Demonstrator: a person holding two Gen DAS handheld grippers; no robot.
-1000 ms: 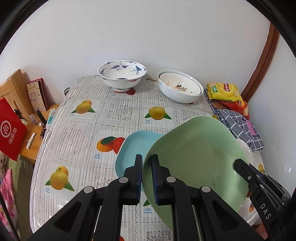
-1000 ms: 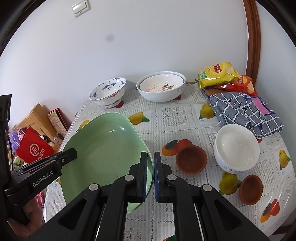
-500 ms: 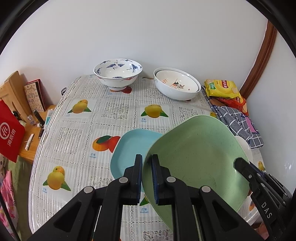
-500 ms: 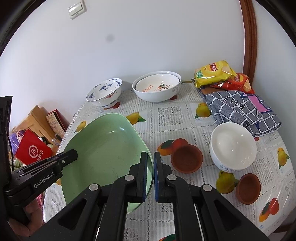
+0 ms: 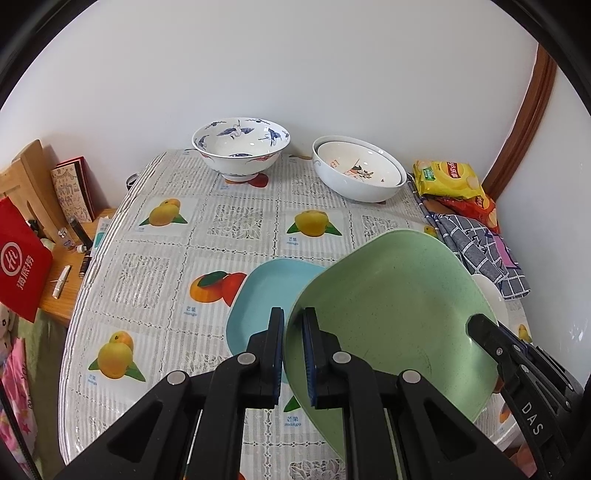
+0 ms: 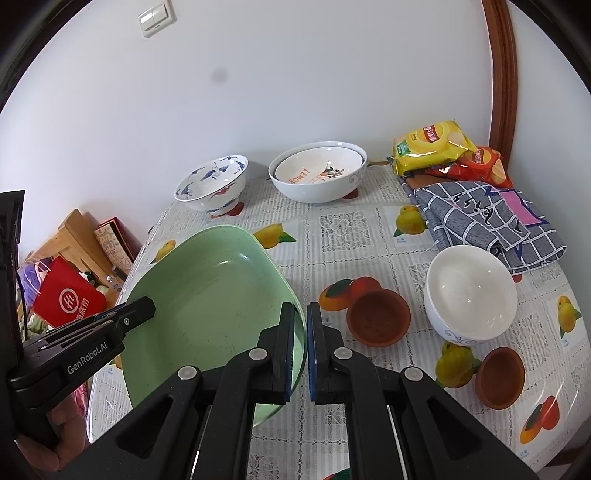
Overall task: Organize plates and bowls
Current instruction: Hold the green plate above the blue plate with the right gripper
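White wall [image 6: 295, 92], brown door frame [image 6: 502, 74], light switch [image 6: 157, 16].

Both feeds look bright and evenly lit to me, soft daylight, source not visible. Shadows are faint. Glare: small highlights inside the white bowl [image 6: 471, 291] and a sheen on the tablecloth [image 6: 354, 229] right of it. Focus is sharp, no motion blur. Heavy fisheye: the door frame [image 6: 500, 74] above the bowl bows, and I get black vignette in all corners.

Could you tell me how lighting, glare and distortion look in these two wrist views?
Left wrist view: even daylight, sharp, table edge bowed by the fisheye. Right wrist view: equally bright, small glare spots inside the white bowl, door frame curved, corners black.
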